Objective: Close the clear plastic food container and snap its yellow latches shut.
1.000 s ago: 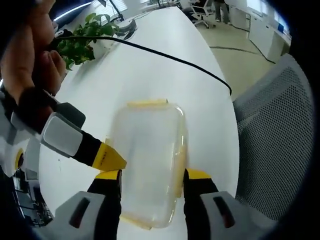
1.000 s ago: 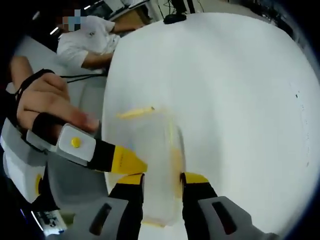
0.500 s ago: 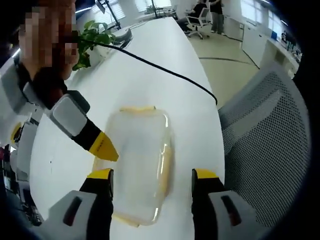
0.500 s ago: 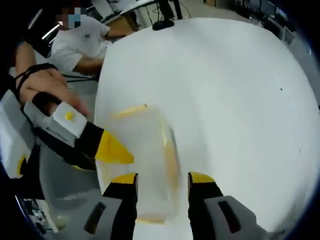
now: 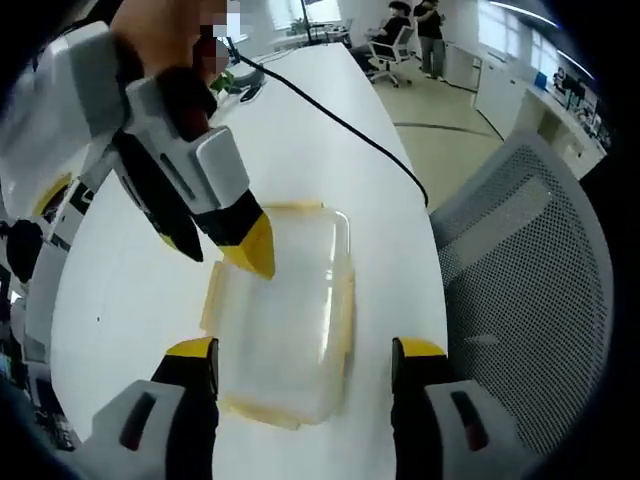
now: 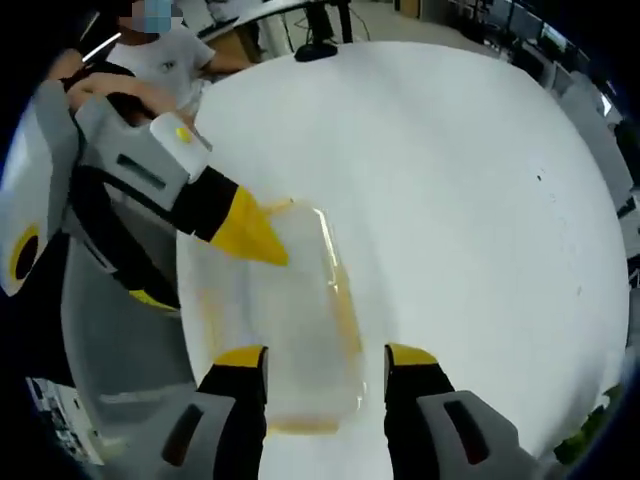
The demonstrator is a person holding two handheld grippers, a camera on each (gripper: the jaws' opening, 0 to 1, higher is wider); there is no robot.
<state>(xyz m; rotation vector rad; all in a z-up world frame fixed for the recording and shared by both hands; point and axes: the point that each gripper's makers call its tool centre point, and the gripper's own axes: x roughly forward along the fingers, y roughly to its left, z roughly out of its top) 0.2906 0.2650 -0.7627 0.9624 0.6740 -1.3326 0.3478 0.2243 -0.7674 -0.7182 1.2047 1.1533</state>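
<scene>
Lid seated on the container; the latching step is in hand.

The clear plastic food container [image 5: 283,315] is seen lying flat on the white tabletop [image 5: 300,150], near the edge beside a mesh chair [image 5: 520,280], with its lid apparently down and its yellow latches [image 5: 344,310] along the rims. In the left gripper view the left claw [image 5: 305,352] is held with jaws wide apart, straddling the near end of the container without touching it. The right claw [image 6: 325,360] is likewise held apart over the container's end in the right gripper view. The other gripper's yellow tip is placed at a far corner of the lid in each view. Whether any latch is already snapped cannot be told. The next move is judged to call for a jaw tip to be set against one latch flap and pressed down until it seats.
</scene>
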